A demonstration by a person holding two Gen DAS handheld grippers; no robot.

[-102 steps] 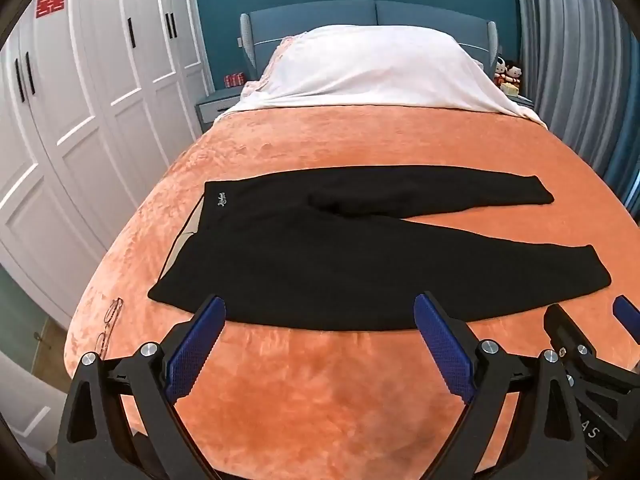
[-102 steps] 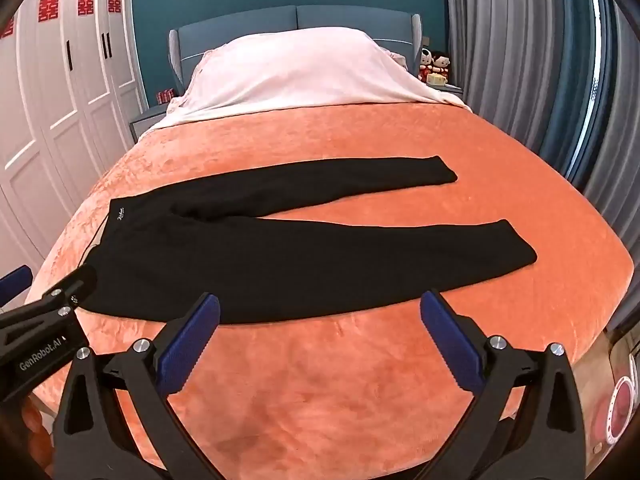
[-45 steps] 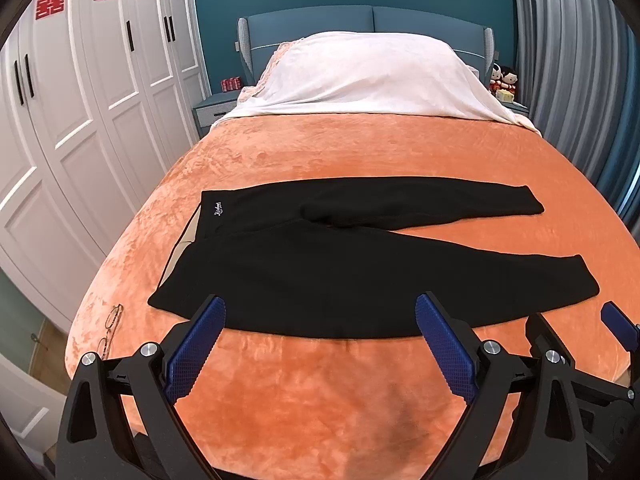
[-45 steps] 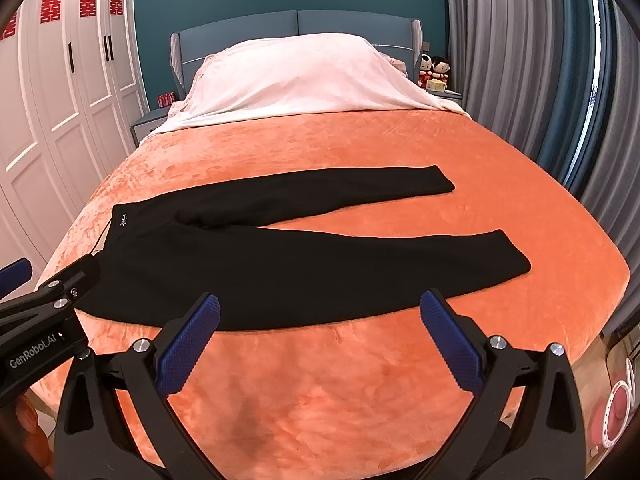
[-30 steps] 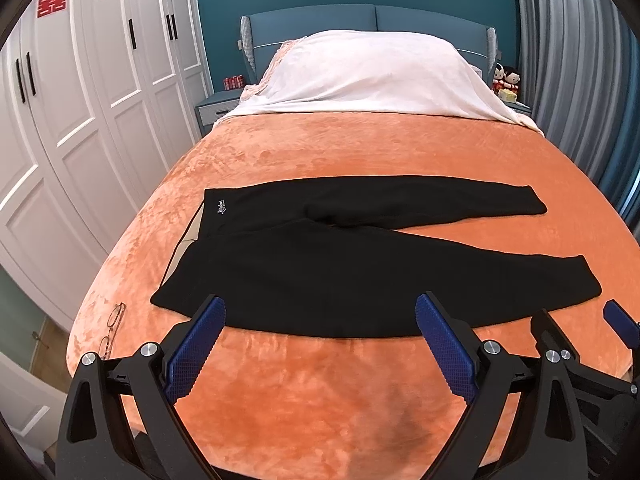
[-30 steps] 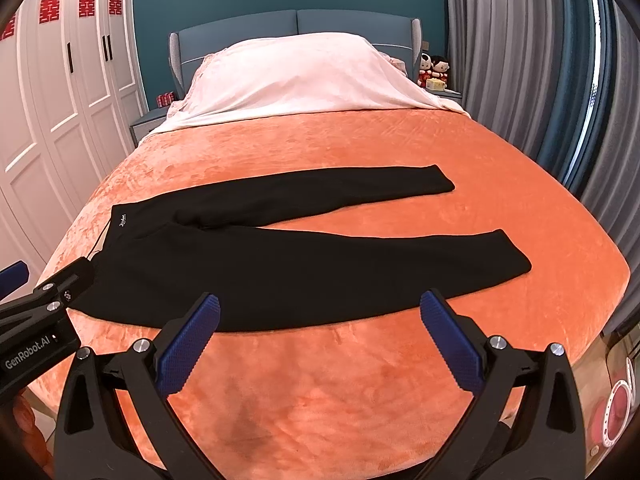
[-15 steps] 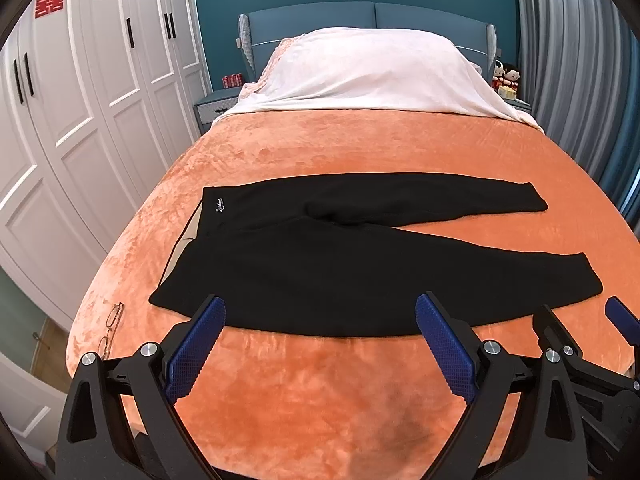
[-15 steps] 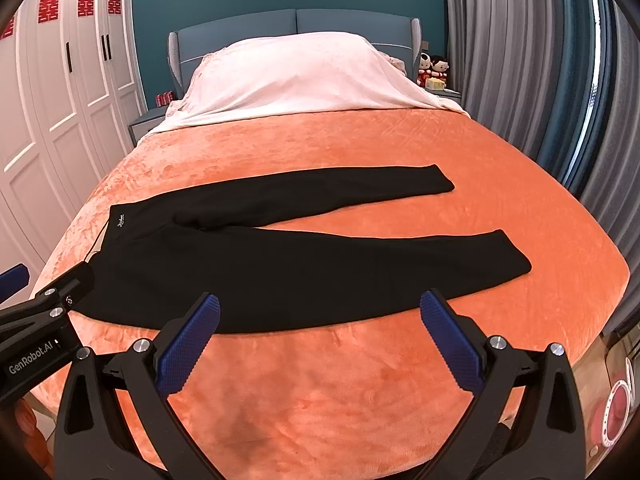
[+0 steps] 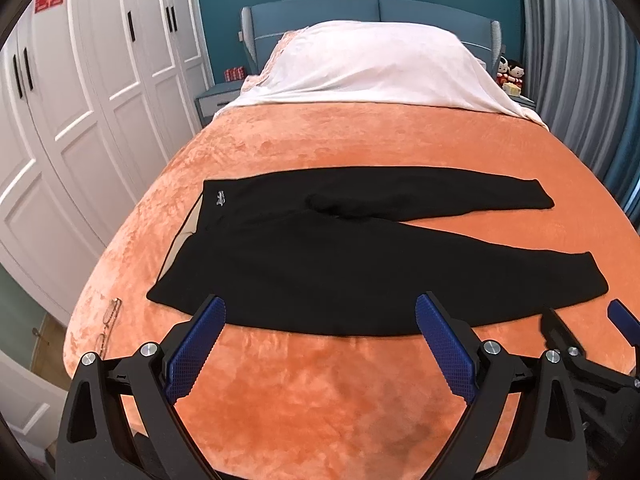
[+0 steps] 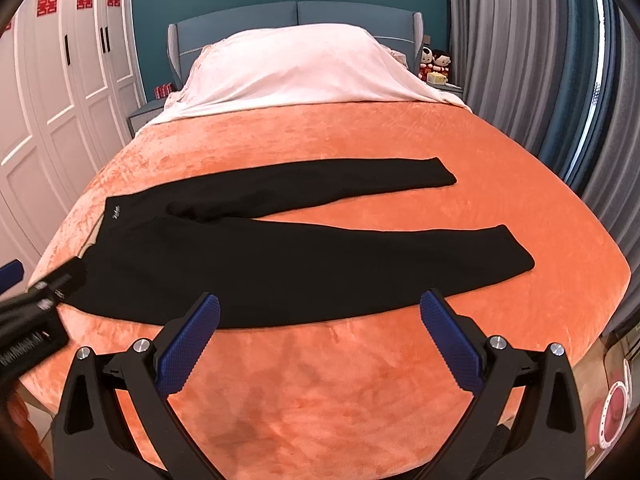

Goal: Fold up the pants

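Black pants (image 9: 360, 264) (image 10: 304, 264) lie flat on the orange bed cover, waistband to the left with a small white logo, both legs stretched right and spread apart. My left gripper (image 9: 320, 316) hovers open over the near hem side of the waist and thigh, blue pads wide apart, holding nothing. My right gripper (image 10: 320, 314) is open too, just short of the near leg's front edge. Each gripper shows at the edge of the other's view.
The orange blanket (image 9: 360, 400) covers the bed, its front edge right under the grippers. A white pillow cover (image 9: 380, 64) lies at the head. White wardrobes (image 9: 80, 100) stand left, grey curtains (image 10: 540, 60) right. Eyeglasses (image 9: 110, 320) rest at the bed's left edge.
Both grippers have drifted slightly forward toward the pants; the pants' near edge now sits closer to the pads. The pants have not moved and the jaws stay wide.
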